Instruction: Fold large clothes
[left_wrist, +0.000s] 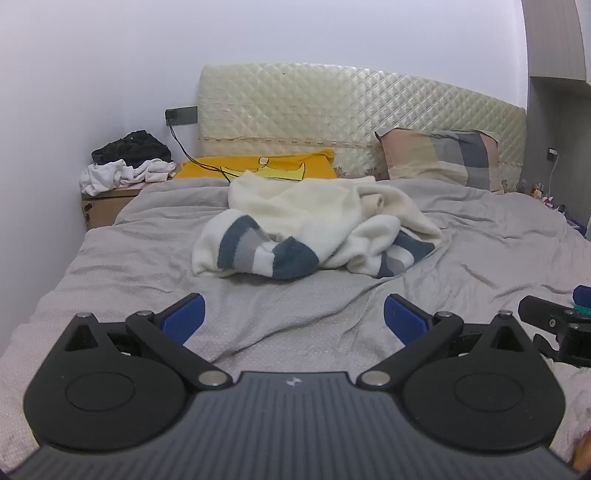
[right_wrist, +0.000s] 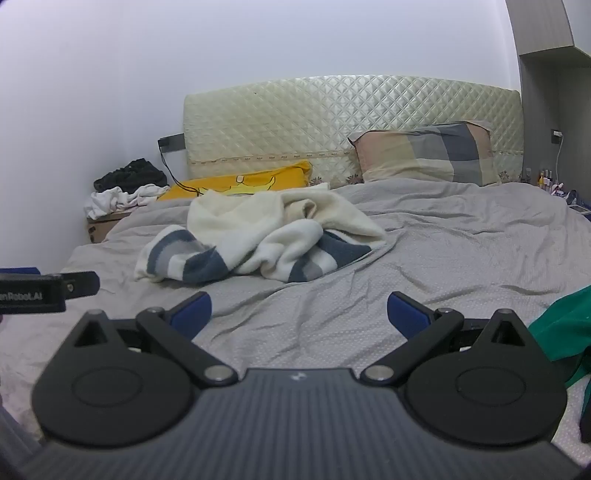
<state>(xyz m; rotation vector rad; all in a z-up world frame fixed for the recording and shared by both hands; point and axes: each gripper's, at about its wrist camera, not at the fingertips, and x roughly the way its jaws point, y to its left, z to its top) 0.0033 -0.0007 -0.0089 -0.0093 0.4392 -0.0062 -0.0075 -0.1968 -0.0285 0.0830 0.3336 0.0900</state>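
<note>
Left wrist view: the left gripper (left_wrist: 293, 314) stands spread wide with nothing between its blue pads, over bare grey bedsheet (left_wrist: 110, 266). The crumpled cream sweater (left_wrist: 314, 221) lies mid-frame, ahead. Right wrist view: the right gripper (right_wrist: 299, 312) gapes equally, empty; a green garment (right_wrist: 561, 328) crowds the right edge.

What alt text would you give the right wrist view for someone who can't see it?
A crumpled cream sweater with blue-grey striped cuffs lies on a grey bed, ahead of the open, empty right gripper. Behind it are a yellow pillow and a checked pillow; green cloth shows at the right edge.
</note>
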